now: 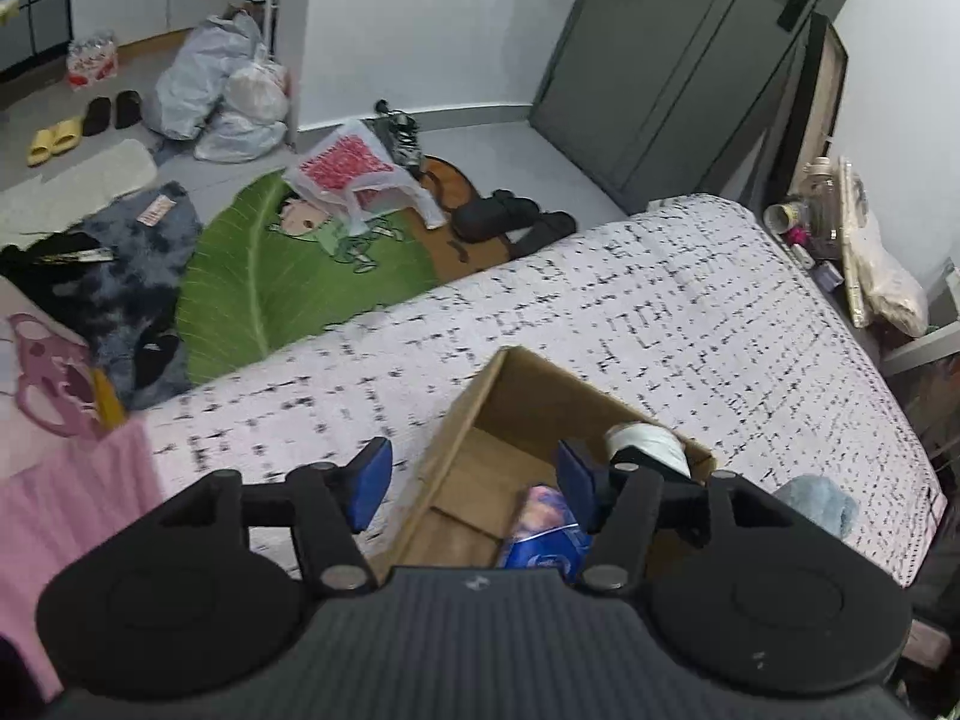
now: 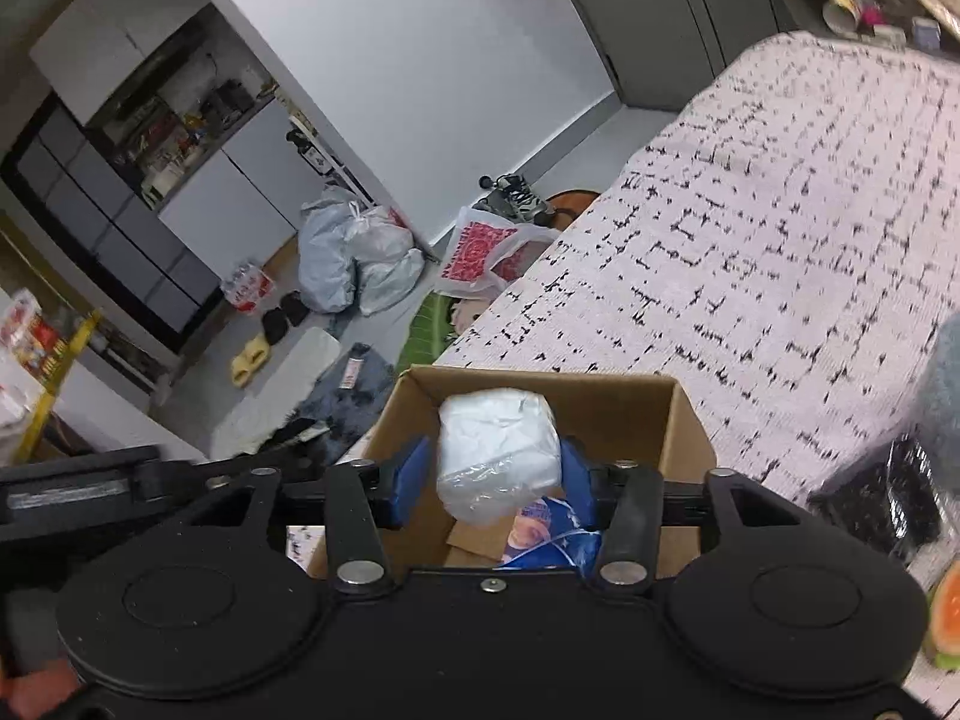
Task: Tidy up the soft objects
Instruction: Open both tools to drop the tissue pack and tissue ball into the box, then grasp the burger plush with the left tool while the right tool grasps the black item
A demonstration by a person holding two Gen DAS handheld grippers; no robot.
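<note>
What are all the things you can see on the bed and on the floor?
Box: one, brown, open, on bed.
White pack: one, held over box.
Blue pack: one, in box.
Blue towel: one, on bed by box.
Bed cover: one, white with black marks.
Leaf rug: one, green, on floor.
Yellow slippers: one pair, on floor.
Left claw: open, empty, over box edge.
Right claw: shut on white pack.

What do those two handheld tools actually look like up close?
Both look alike. The left tool has a black ribbed plastic body, two round black discs, silver rivets and angular black linkage arms ending in blue fingers. The right tool matches it, with a smoother black body.
</note>
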